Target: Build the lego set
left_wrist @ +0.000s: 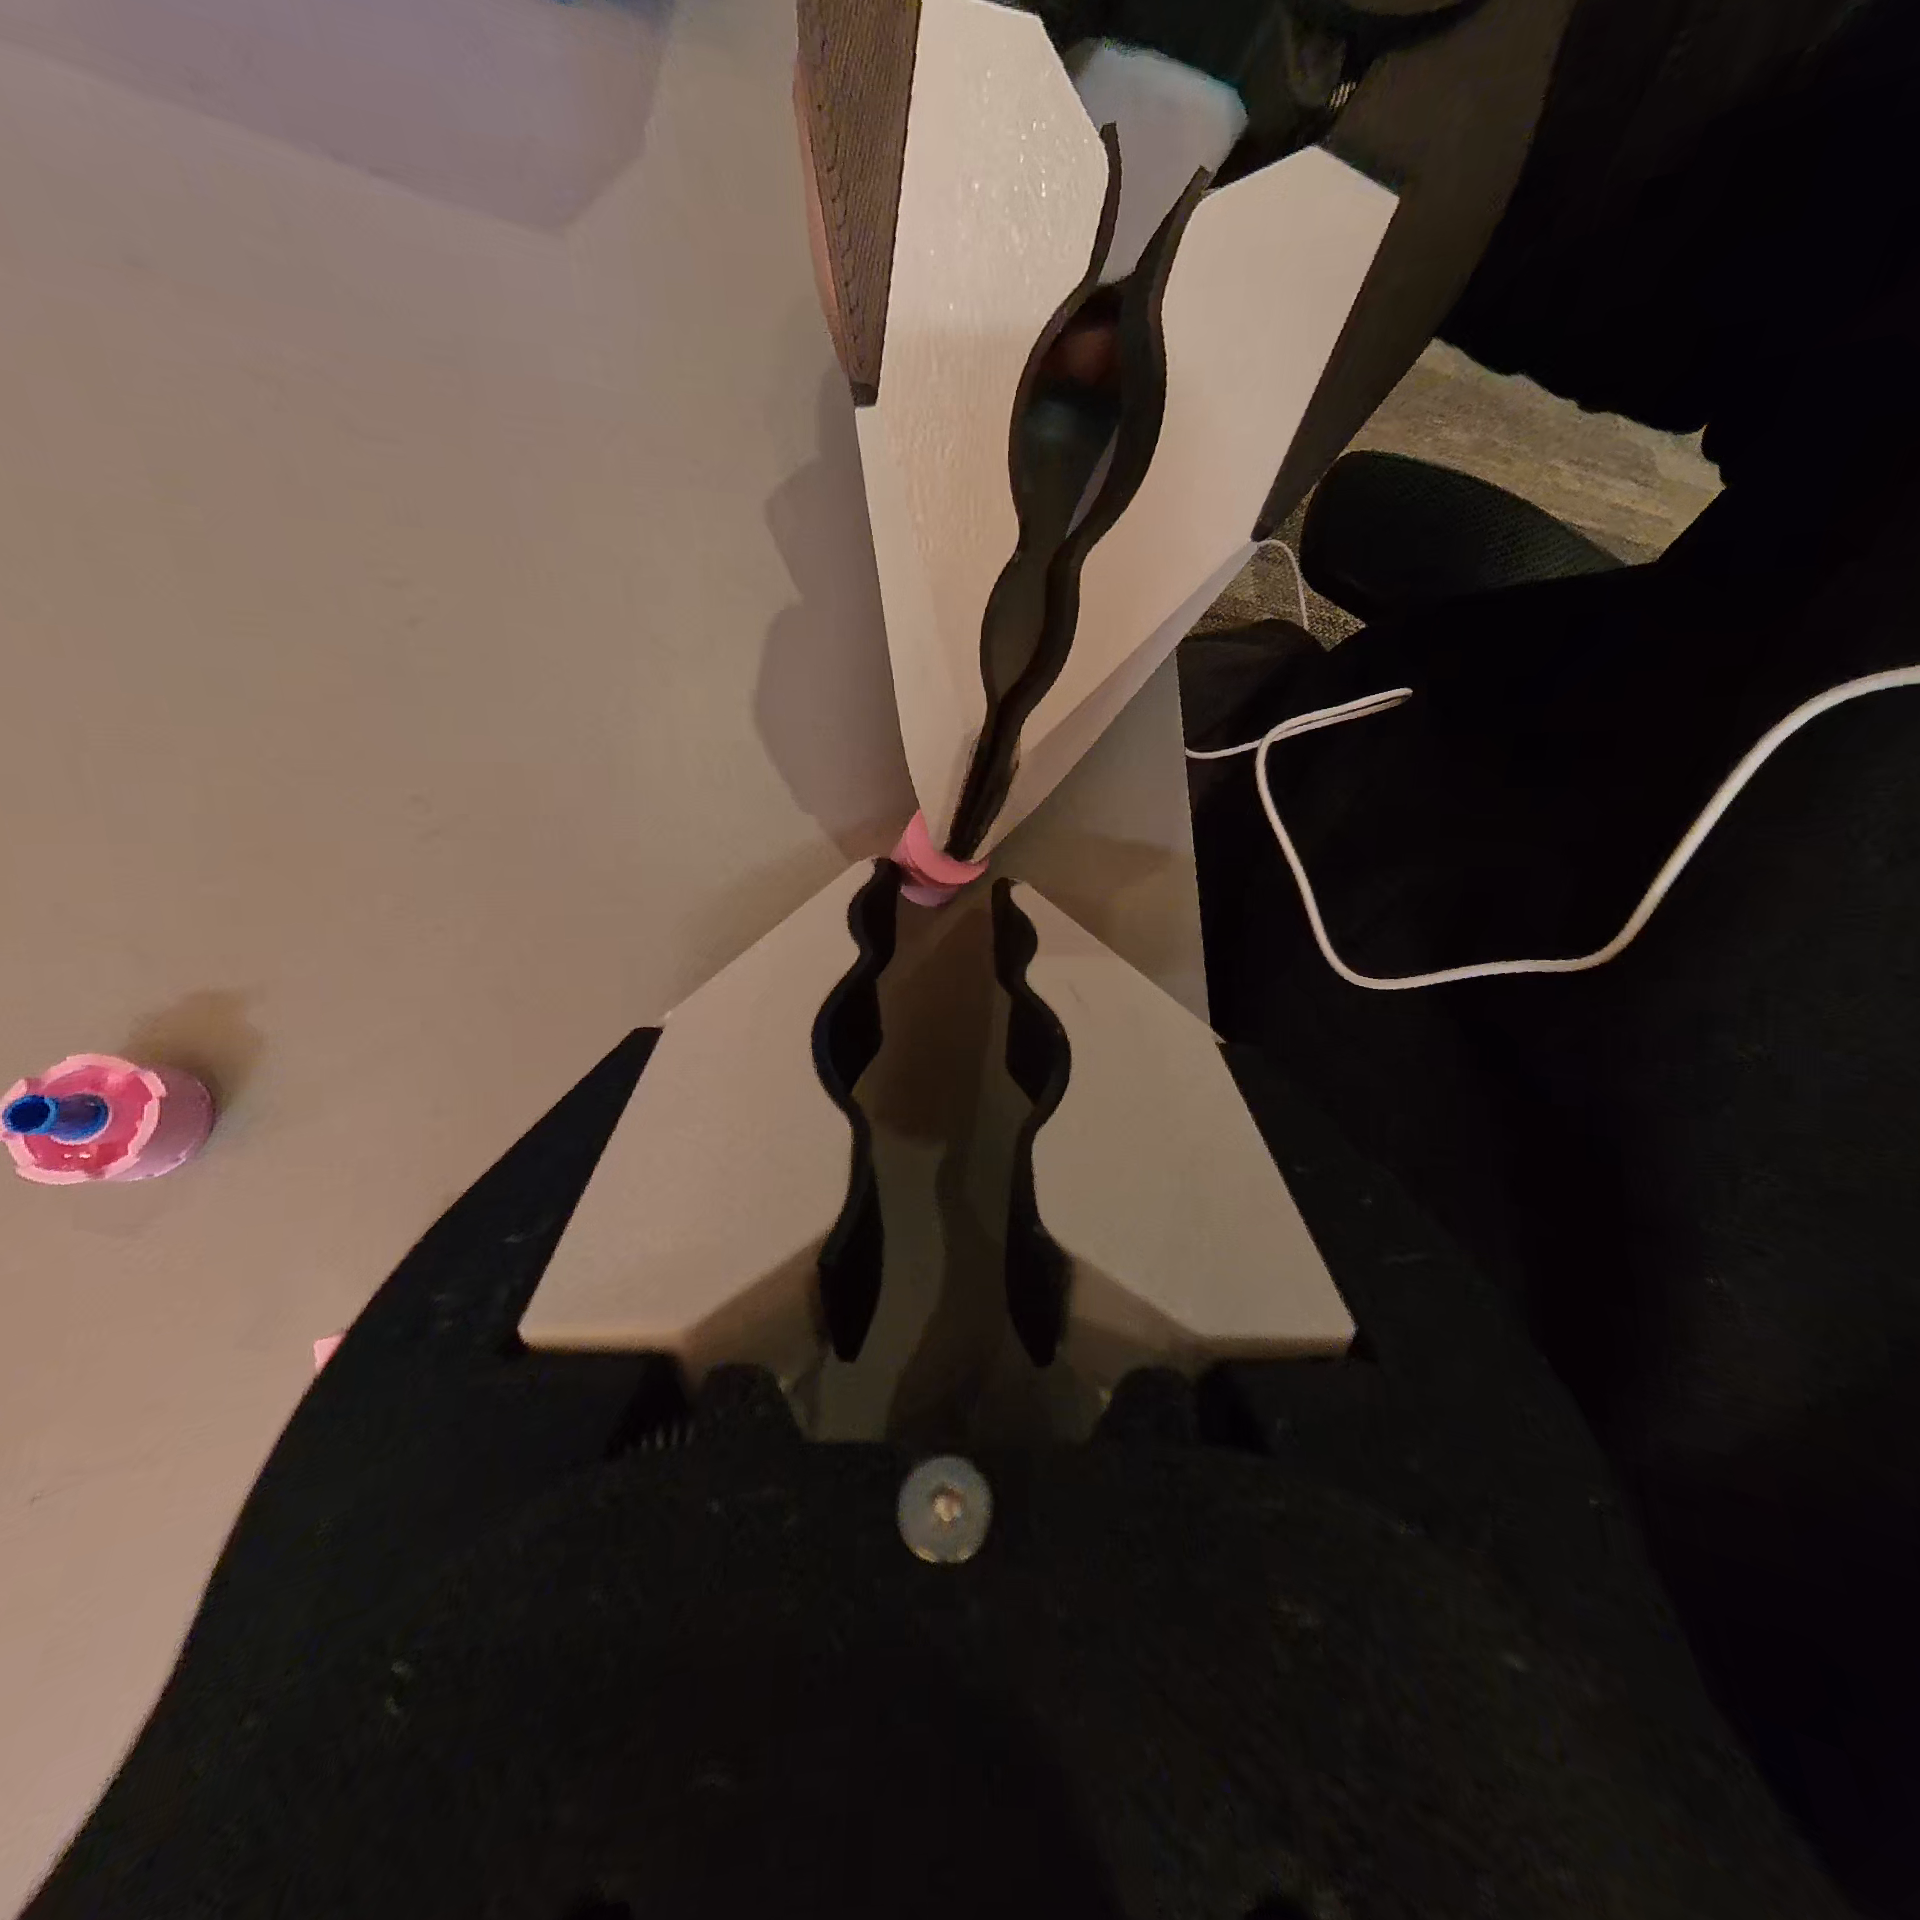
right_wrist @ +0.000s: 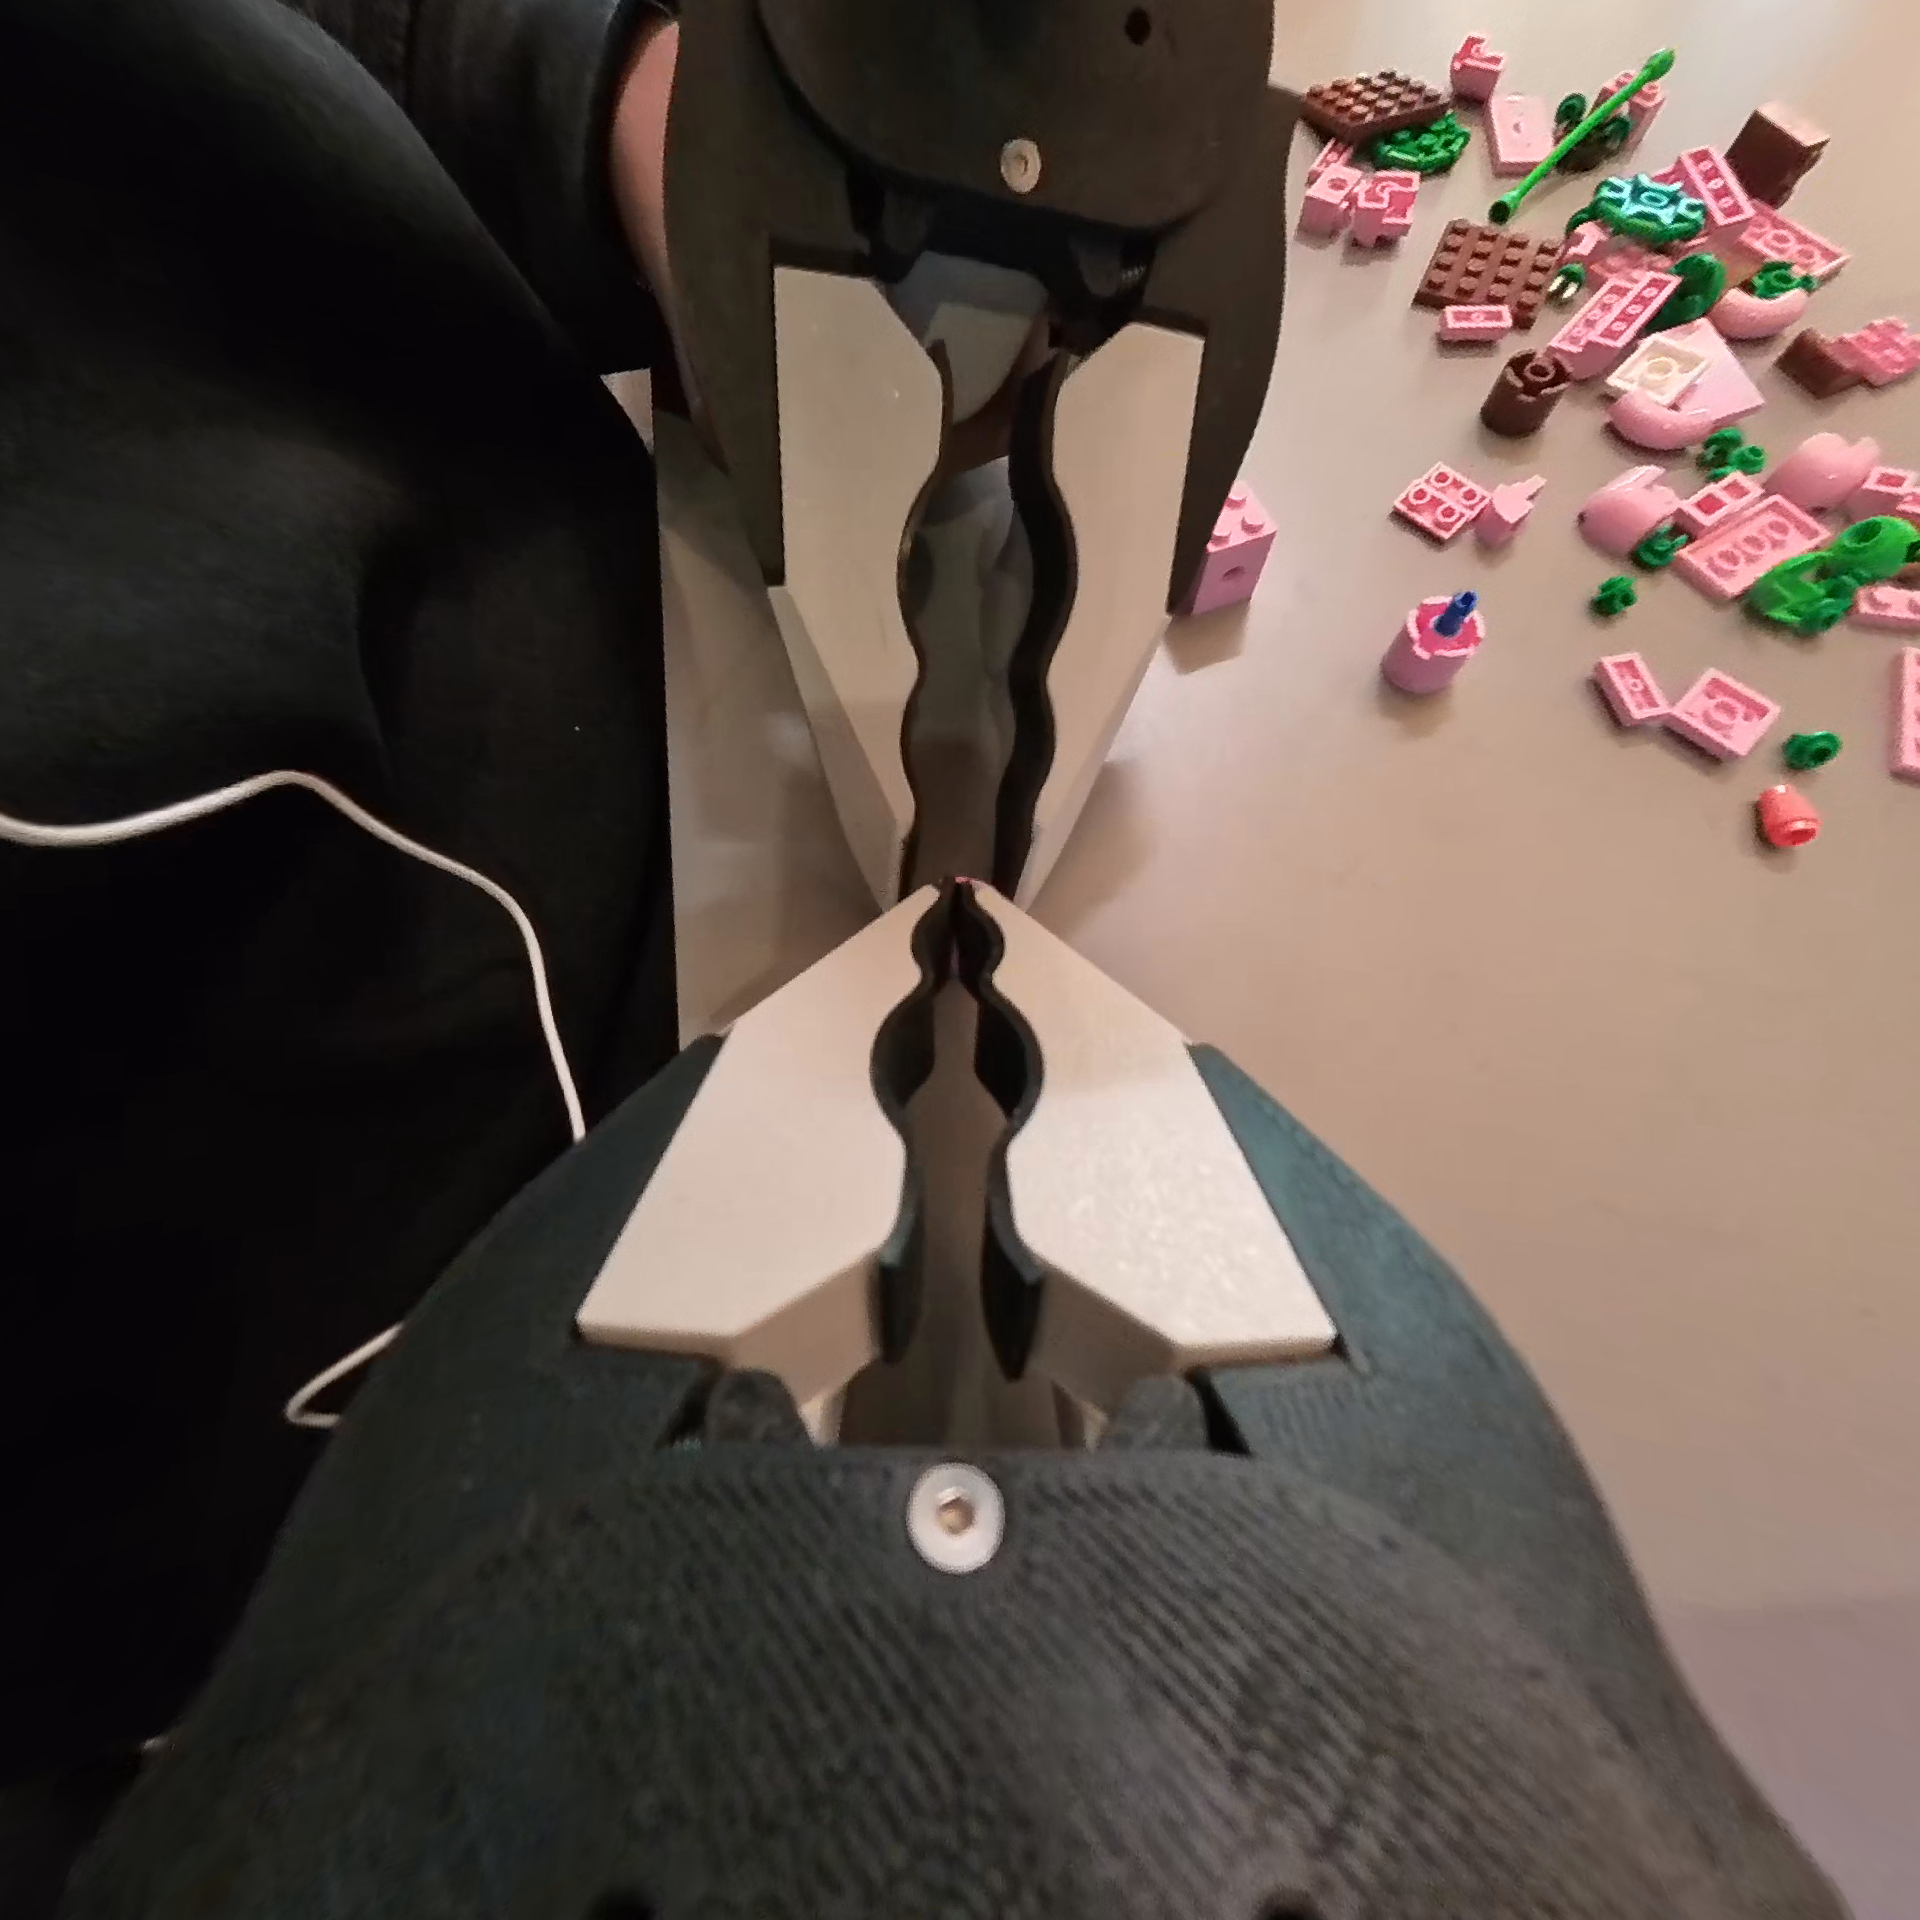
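Observation:
Both grippers meet tip to tip above the beige table (left_wrist: pixel 364 623) near its edge. My right gripper (right_wrist: pixel 958 888) is shut on a small pink round piece (left_wrist: pixel 930 862); only a pink sliver of the piece (right_wrist: pixel 964 881) shows at its tips in the right wrist view. In the left wrist view the right gripper (left_wrist: pixel 961 842) comes down from the top, pinching the piece. My left gripper (left_wrist: pixel 940 881) is open, its fingertips (left_wrist: pixel 881 883) straddling the piece with small gaps on both sides. It also shows in the right wrist view (right_wrist: pixel 966 857), fingers apart.
A pink cylinder with a blue pin (left_wrist: pixel 114 1117) stands on the table, also seen in the right wrist view (right_wrist: pixel 1429 649). A pile of pink, brown and green loose pieces (right_wrist: pixel 1662 312) lies beyond. A white cable (left_wrist: pixel 1455 935) runs over a person's dark clothing. The tips of both grippers are at nearly the same place.

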Demonstrator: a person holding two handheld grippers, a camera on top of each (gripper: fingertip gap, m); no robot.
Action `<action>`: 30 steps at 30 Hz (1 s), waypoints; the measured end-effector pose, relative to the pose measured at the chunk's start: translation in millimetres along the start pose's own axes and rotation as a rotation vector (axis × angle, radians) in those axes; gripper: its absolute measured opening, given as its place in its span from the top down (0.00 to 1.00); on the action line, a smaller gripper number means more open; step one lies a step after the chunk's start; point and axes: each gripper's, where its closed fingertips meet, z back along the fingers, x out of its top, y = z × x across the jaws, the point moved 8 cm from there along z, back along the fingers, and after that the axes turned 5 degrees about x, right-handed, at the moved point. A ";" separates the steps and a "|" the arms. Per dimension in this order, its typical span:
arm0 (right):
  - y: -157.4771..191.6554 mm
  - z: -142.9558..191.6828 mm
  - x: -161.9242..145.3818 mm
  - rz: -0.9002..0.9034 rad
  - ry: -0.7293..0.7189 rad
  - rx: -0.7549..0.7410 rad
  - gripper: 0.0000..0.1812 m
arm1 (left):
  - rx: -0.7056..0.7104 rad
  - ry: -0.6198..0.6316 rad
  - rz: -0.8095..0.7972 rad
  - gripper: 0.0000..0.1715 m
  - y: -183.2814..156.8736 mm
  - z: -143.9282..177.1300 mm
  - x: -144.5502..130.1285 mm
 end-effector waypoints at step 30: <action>-0.9 30.8 -2.7 -0.087 -0.217 -0.073 0.88 | -0.014 -0.005 -0.012 0.85 -3.5 -3.3 2.9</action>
